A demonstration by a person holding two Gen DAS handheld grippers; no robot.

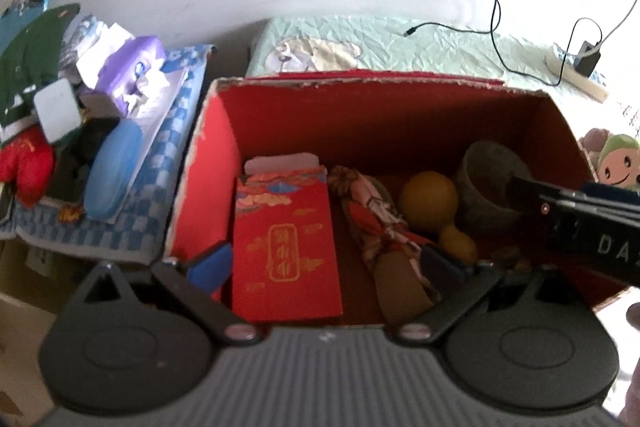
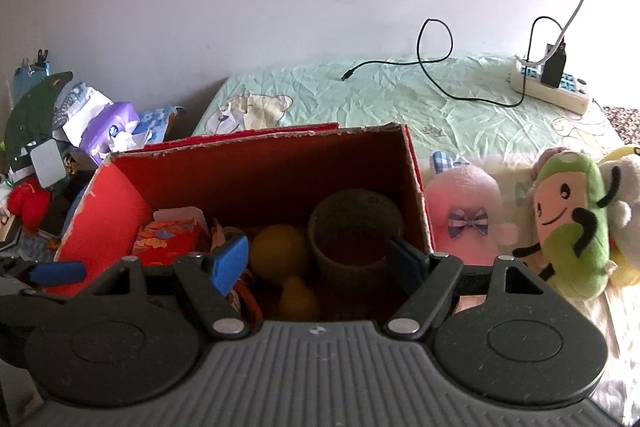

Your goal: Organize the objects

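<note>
A red cardboard box [image 1: 208, 163] stands open on the bed. Inside lie a red packet [image 1: 284, 247], a patterned cloth doll [image 1: 376, 219], a yellow gourd [image 1: 430, 203] and a grey-brown cup [image 1: 488, 183]. My left gripper [image 1: 328, 263] is open and empty above the box's near side. My right gripper [image 2: 316, 263] is open and empty above the box [image 2: 104, 215], over the gourd [image 2: 276, 251] and the cup [image 2: 352, 227]. The right gripper's body enters the left wrist view from the right.
Clutter lies left of the box: a purple tissue pack [image 1: 132, 67], a blue case [image 1: 116, 175], a red plush [image 1: 24, 167]. Right of the box sit a pink plush [image 2: 464, 211] and a green plush [image 2: 568, 219]. A power strip [image 2: 552, 87] and a black cable [image 2: 436, 67] lie behind.
</note>
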